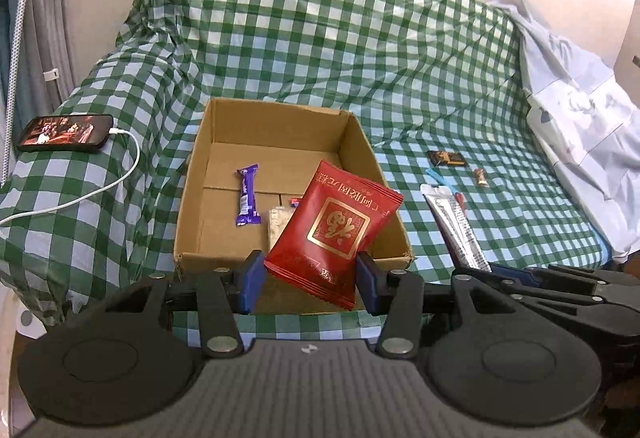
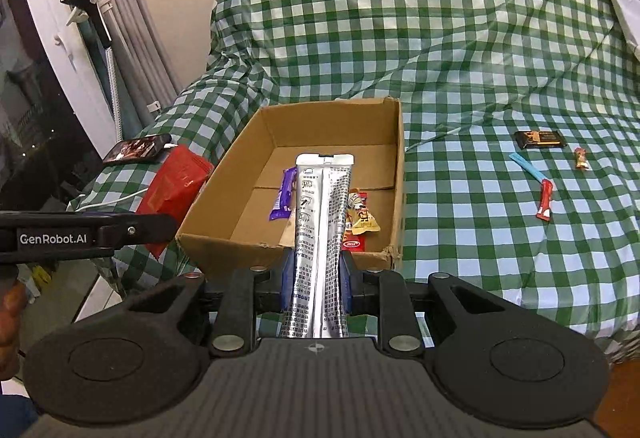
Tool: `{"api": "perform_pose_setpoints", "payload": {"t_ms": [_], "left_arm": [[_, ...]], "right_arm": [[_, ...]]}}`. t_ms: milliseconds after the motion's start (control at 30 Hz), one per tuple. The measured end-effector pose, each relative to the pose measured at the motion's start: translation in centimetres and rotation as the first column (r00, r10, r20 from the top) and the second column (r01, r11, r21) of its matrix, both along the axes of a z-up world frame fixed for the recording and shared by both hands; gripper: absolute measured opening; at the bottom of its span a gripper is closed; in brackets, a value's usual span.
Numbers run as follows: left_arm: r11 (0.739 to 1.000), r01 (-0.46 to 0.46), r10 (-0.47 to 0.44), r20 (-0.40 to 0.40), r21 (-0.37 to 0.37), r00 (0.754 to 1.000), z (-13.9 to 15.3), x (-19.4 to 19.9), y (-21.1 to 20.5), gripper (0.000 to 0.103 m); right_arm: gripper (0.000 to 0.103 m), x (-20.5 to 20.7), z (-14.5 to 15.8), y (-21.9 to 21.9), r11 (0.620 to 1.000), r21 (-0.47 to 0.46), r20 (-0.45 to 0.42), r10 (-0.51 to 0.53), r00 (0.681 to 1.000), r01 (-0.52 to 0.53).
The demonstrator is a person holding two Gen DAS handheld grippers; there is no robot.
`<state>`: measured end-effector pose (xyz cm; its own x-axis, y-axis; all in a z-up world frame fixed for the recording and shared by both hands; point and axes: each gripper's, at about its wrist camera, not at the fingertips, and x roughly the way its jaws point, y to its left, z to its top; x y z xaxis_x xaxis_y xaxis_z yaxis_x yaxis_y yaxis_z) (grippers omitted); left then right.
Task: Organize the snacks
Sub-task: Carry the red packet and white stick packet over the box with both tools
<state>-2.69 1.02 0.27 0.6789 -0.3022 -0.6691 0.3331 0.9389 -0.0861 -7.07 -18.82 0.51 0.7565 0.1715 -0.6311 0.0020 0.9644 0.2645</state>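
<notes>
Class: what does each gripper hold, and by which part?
Left gripper: red packet, by its lower sides. Right gripper: silver sachet, across its lower half.

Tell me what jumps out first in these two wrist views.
The red snack packet clamped in the left gripper and the silver stick pouch pinched upright in the right gripper, both held just short of the open cardboard box. The box sits on a green-checked cloth with a few snacks inside; more lie loose on the cloth to its right, including a dark wrapped bar.
</notes>
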Motion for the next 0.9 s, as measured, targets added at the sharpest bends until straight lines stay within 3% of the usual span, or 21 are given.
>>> {"api": "perform_pose_setpoints", "payload": {"t_ms": [900], "left_arm": [[0.996, -0.062, 0.062, 0.000, -0.060, 0.998, 0.3, 2.6, 2.2, 0.054]], "right_arm": [[0.024, 1.4, 0.9, 1.0, 0.998, -0.062, -0.001, -0.008, 1.000, 0.008]]}}
